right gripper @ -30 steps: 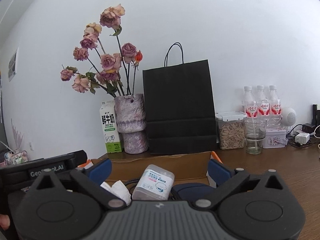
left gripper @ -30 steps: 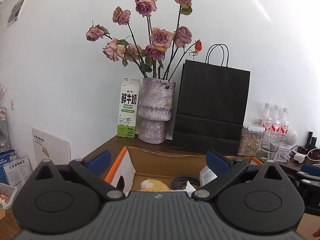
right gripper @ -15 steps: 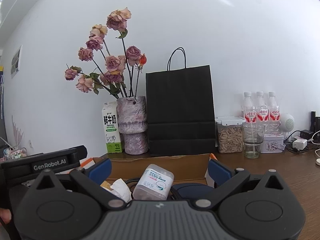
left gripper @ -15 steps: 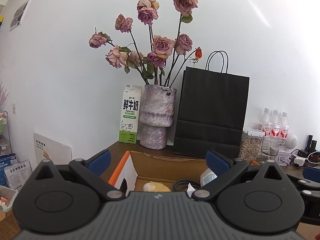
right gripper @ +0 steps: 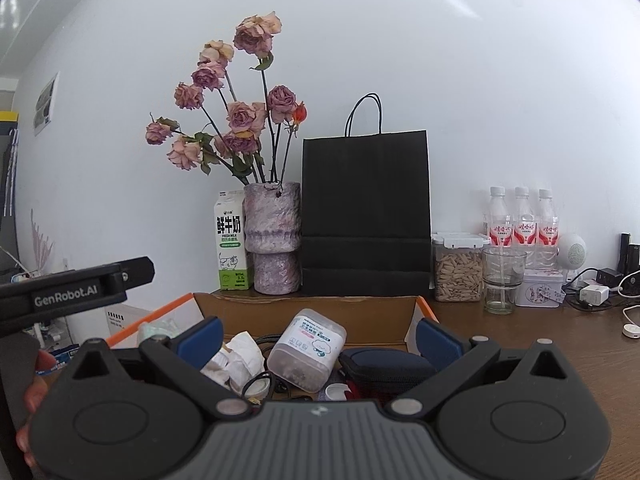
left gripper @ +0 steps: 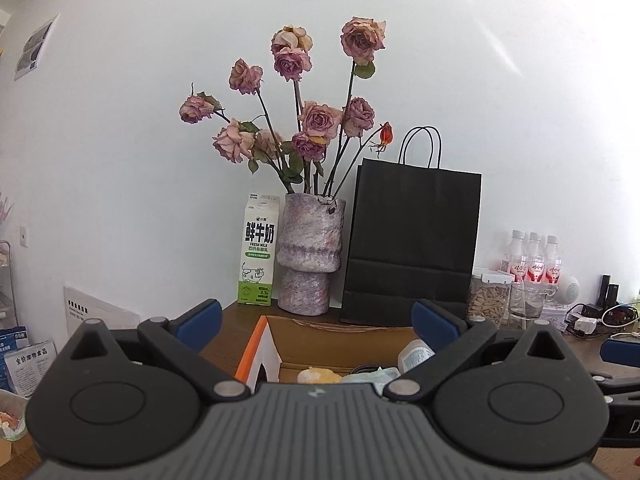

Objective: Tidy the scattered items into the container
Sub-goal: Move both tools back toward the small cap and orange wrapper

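Tabletop box [right gripper: 308,312] below parted jaws

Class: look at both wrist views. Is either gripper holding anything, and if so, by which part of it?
Nothing is held. The left gripper and right gripper are both open and empty above the cardboard box.

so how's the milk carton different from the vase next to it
The milk carton is a white, flat-sided box with green print and a closed gabled top; the vase is mottled purple, rounded and waisted, open-topped and holding dried roses. Both stand upright at the wall behind the cardboard box.
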